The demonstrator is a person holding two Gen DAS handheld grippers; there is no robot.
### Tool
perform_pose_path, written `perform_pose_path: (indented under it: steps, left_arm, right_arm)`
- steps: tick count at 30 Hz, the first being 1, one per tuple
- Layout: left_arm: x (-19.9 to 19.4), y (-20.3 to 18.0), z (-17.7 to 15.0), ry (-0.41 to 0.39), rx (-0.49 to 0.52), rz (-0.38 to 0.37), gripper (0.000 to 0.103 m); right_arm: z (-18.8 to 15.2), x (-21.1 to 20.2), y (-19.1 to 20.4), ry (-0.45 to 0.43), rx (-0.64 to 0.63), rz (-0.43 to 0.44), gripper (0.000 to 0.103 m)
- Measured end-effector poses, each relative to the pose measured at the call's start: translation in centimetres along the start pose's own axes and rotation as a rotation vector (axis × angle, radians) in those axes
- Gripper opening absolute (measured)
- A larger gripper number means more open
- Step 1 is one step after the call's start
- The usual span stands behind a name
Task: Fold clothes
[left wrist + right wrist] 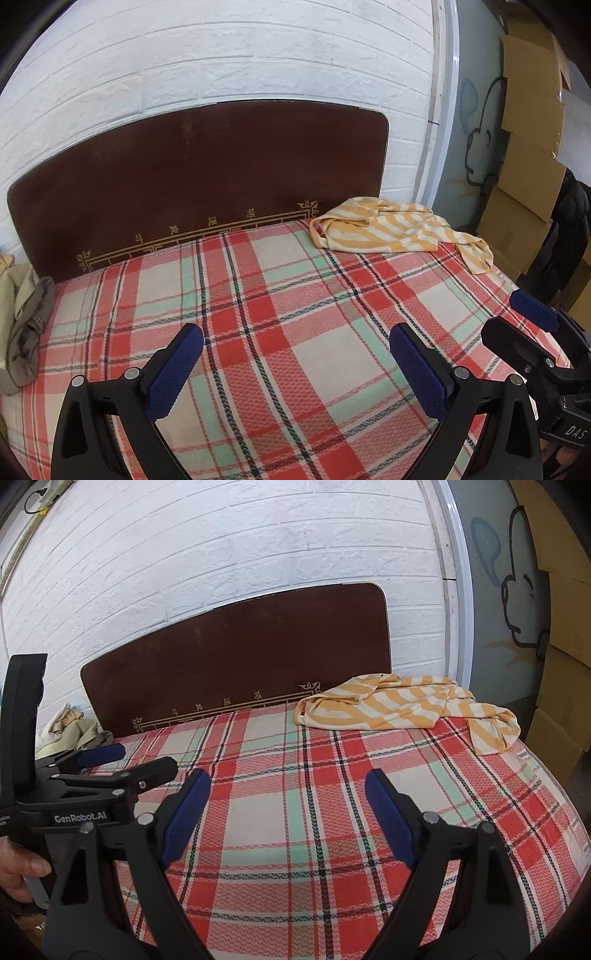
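Hovering over the red, white and mint plaid bedcover (295,314), both tools are empty and nothing is grasped yet. Dark brown wooden headboard with gold trim (207,177) stands far ahead of the jaws, against the white brick-pattern wall (221,55). Flattened brown cardboard boxes (528,147) lean well off to the right of the jaws.

Task item: crumpled yellow-and-white striped garment (406,705), far ahead and right of both jaw pairs, next to the headboard's right end, one end trailing toward the bed's right edge. A beige and grey heap of clothes (22,321) sits far left of the jaws at the bed's left edge.

Left gripper (295,369): jaws spread wide, nothing between. Right gripper (288,812): jaws spread wide, nothing between. The two tools sit side by side, close together.

Risks, judged: a long reach is needed; pinching the bedcover along with the garment would drag it. Grabbing one bunched layer would leave the garment twisted. The trailing end could slide off the right edge when pulled.

Containers: none in view that hold anything; box contents cannot be told.
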State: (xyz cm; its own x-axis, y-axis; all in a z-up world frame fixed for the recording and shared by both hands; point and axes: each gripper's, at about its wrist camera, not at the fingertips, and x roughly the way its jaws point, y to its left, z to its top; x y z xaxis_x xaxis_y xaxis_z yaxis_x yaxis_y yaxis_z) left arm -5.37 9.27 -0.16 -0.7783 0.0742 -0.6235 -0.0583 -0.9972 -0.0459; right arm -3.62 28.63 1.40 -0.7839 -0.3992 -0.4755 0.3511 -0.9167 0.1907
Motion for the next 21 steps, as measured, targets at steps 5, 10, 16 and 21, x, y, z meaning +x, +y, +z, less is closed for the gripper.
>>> perform_pose_path:
  steps: [5,10,16,21]
  left_arm:
    - [0.2,-0.5,-0.1,0.002,0.004,0.002,0.103]
    - [0.2,-0.9,-0.4,-0.005,-0.001,0.009,0.103]
    - [0.5,-0.8,-1.7,0.012,-0.054,-0.006,0.103]
    - [1.0,-1.0,-2.6,0.033,-0.062,-0.014,0.103]
  right_arm:
    - [-0.1,0.0,-0.2,-0.003,0.013,-0.006,0.087]
    - [-0.3,-0.3,-0.2,-0.016,0.025,-0.027,0.087]
    - [-1.1,-0.9,0.0,-0.034,0.062,-0.033,0.087]
    - [-1.7,-0.8,0.5,-0.021,0.053,-0.03,0.087]
